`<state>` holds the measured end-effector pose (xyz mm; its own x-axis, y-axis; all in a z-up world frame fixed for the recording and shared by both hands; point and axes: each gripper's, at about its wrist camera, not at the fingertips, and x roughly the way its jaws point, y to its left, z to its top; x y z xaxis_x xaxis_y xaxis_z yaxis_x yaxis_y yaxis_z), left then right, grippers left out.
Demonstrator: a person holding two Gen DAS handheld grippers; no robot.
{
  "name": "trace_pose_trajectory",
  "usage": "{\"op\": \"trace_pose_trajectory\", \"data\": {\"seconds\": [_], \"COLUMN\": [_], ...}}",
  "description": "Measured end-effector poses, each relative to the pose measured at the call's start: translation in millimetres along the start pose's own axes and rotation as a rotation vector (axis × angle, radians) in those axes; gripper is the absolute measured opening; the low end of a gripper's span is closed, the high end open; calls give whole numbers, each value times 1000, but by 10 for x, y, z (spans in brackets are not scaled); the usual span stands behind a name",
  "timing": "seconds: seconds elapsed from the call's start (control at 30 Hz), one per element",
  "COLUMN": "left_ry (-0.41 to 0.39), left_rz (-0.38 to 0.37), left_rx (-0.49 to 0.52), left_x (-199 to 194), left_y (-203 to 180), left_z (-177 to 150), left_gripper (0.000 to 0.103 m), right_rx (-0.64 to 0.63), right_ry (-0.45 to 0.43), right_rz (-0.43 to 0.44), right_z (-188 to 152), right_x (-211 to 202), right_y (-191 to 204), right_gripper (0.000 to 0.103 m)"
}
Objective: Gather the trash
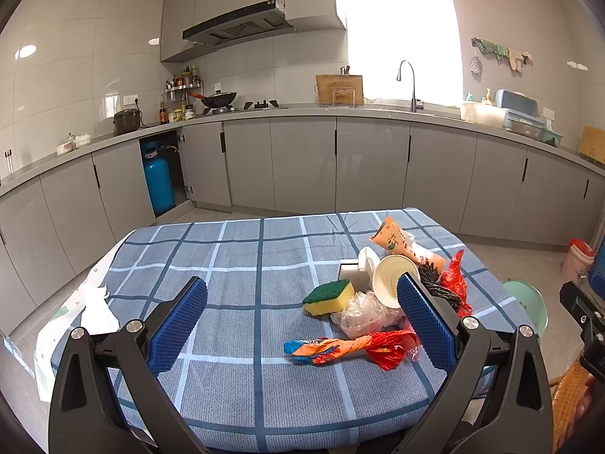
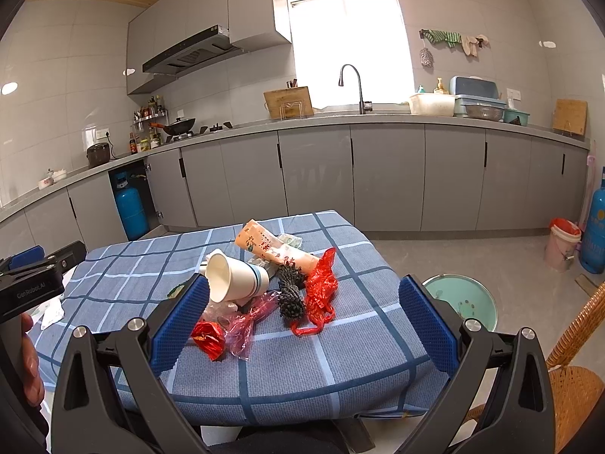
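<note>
1. Trash lies in a loose heap on the table (image 1: 234, 397), which is covered with a blue checked cloth; the heap sits toward the table's right half in the left wrist view.
2. The left gripper (image 1: 302, 321) is spread wide and holds nothing, hovering above the near part of the table, with its blue pads (image 1: 177, 325) framing the heap from the near side.
3. The right gripper (image 2: 304, 321) is also wide apart and empty, with the heap between and beyond its fingers in its own view.
4. Nearest the table's front edge lies a twisted orange, blue and red wrapper (image 1: 340, 348), touching a crumpled clear plastic bag (image 1: 365, 314).
5. Just behind the wrapper sits a yellow sponge (image 1: 328, 297) with a green scouring top.
6. A white paper cup (image 2: 236, 278) lies on its side in the middle of the heap.
7. Beside the cup are a dark knobbly bundle (image 2: 291, 291) and a red plastic bag (image 2: 321, 291), touching each other.
8. Behind the cup, at the far side of the table, lies an orange printed packet (image 2: 272, 246).
9. On the floor right of the table stands a pale green bin (image 2: 465, 300), and well beyond it a pink bucket (image 2: 563, 244) with a red liner.
</note>
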<state>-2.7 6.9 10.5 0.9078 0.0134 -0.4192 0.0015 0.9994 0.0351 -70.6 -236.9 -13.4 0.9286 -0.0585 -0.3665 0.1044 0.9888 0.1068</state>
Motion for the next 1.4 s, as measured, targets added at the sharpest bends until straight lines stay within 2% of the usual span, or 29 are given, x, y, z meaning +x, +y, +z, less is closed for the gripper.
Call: {"op": "trace_pose_trajectory", "data": {"seconds": [1.03,1.2,1.4], "left_ry": [6,16,41], "left_rz": [4,51,72], "left_rx": [4,9,17], "left_x": [48,315,689], "left_y": [-1,60,85], "left_z": [-47,-35,2], "left_gripper": [99,99,99], "right_rx": [7,-20,-27], "right_ry": [3,8,58], "right_rz": [4,-8,-54], "right_z": [-16,-2,65], "right_x": [14,141,590], "right_y": [-34,-97,-237], "right_gripper": [99,99,98]}}
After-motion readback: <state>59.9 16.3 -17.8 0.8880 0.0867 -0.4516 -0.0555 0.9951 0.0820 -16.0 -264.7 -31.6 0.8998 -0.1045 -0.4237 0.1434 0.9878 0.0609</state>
